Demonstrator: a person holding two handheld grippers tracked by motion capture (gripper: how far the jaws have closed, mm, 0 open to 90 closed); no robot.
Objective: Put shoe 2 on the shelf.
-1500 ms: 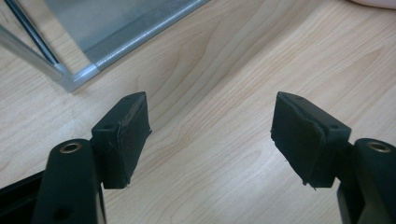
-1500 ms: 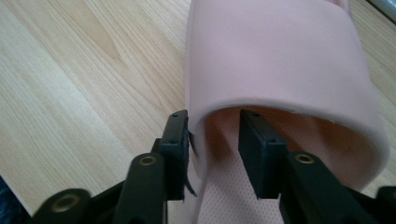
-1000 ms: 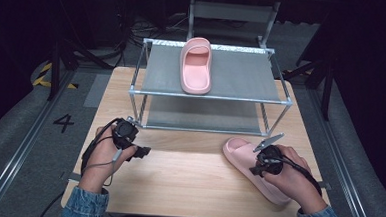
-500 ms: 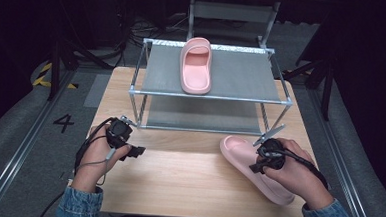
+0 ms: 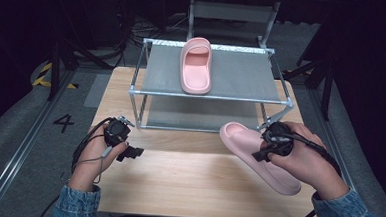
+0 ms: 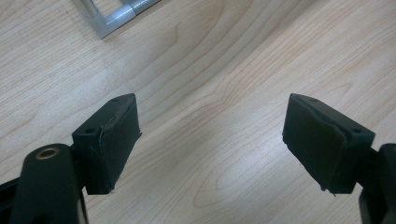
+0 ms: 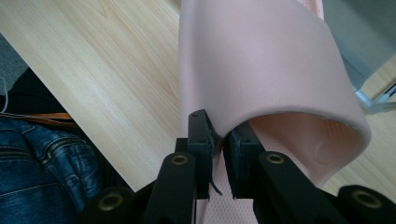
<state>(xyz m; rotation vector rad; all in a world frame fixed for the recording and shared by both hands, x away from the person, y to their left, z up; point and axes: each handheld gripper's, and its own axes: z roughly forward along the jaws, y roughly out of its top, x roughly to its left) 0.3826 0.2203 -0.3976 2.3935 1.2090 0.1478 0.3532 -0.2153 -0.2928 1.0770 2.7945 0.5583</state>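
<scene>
A pale wooden table [image 5: 177, 188] carries a two-tier metal-framed grey shelf rack [image 5: 232, 78] at its far side. One pink foam slide sandal [image 5: 197, 65] lies on the top tier; a second pink slide sandal [image 5: 258, 154] sits before the rack, right.

The left hand-held gripper [image 6: 210, 140], jaws spread wide with nothing between, hangs over the wooden table [image 6: 224, 70] near a metal frame corner [image 6: 116, 18].

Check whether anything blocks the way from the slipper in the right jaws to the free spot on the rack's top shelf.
Nothing visible does. The right gripper pinches the held slipper by its strap edge, in front of the rack. The top shelf lies bare right of the other slipper; only the front rail must be cleared.
</scene>
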